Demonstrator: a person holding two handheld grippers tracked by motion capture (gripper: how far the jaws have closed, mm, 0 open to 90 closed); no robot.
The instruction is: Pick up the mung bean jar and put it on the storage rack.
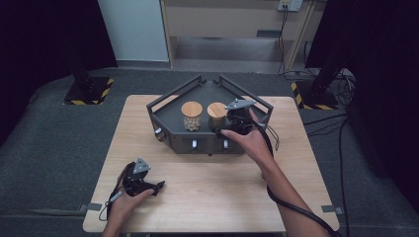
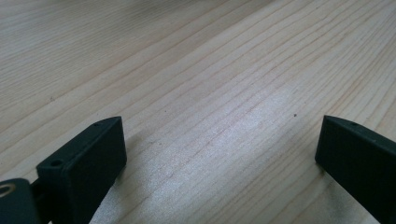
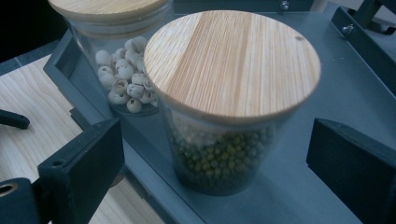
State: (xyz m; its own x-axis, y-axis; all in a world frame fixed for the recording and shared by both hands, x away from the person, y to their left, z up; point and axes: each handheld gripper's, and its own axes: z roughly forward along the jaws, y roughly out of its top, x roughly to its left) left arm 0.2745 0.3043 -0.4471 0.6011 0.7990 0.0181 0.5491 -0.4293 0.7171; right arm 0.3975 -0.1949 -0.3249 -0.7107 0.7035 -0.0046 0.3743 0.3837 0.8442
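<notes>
Looking at this one left to right: your left gripper (image 1: 157, 186) was parked on the near left part of the wooden table (image 1: 207, 197), jaws spread wide with nothing between them, just bare wood grain under them in the left gripper view, so that hand wasn't contributing anything. In the middle you had the dark grey tray (image 1: 170, 116) with two lidded glass jars standing upright in it: the jar of pale round seeds (image 1: 191, 116) on the left and, just beside it, the jar of green beans (image 1: 217, 116). Your right gripper (image 1: 232, 123) was right at that bean jar, and in the right gripper view the jar of green beans (image 3: 224, 154) sat between the jaws, but they stood wide and neither pad was pressing the glass, so you had no hold on it. My read is that both jars were placed in the tray and the bean jar was set down and let go. What was left, I'd guess, was just backing your right hand out without bumping either jar.
</notes>
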